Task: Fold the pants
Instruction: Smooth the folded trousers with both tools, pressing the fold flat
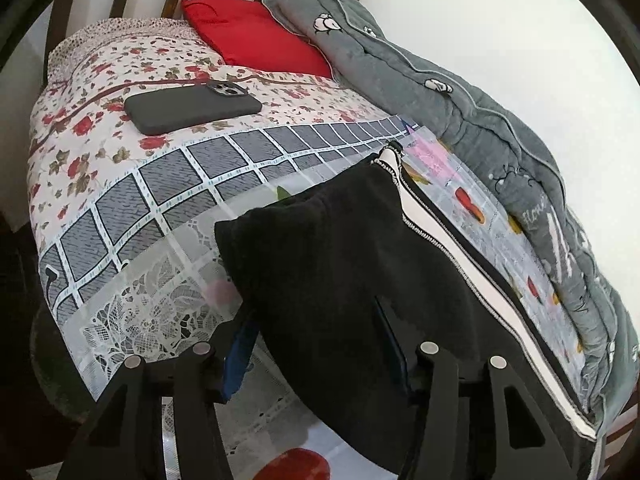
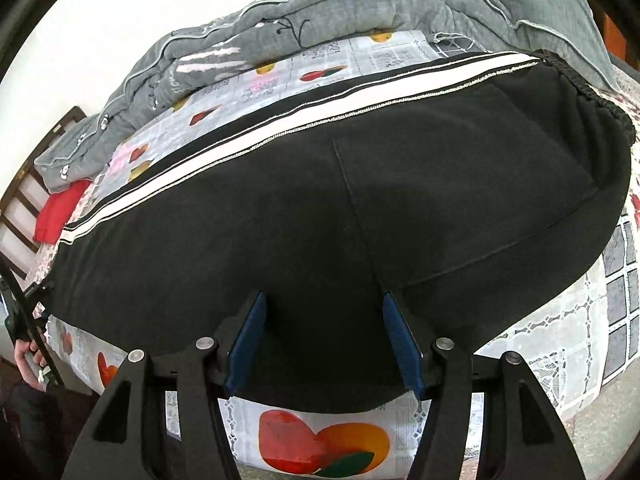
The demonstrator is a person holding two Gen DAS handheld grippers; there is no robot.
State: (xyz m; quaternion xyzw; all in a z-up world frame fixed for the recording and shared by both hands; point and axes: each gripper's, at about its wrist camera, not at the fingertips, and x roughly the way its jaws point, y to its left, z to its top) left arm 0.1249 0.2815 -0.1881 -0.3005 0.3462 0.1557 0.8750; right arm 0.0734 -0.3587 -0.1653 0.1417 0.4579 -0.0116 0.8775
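Lying flat on the bed [image 1: 100, 216], the black pants [image 2: 320, 208] run along its length w/ the white side stripe [image 2: 280, 120] toward the grey quilt [image 2: 320, 0] by the wall. Waistband sits at far right in the right view. Right gripper [image 2: 324, 344] is over the near edge of the pants, fingers apart, blue pads [image 2: 248, 336] straddling the fabric, not pinching it. Left gripper [image 1: 316, 352] is at the other end; its right finger is hidden behind the cloth, so can't tell if it's gripping. Phone [image 1: 192, 108] lies on the floral sheet beyond, apart from the pants; red cloth [image 1: 256, 40] near the headboard.
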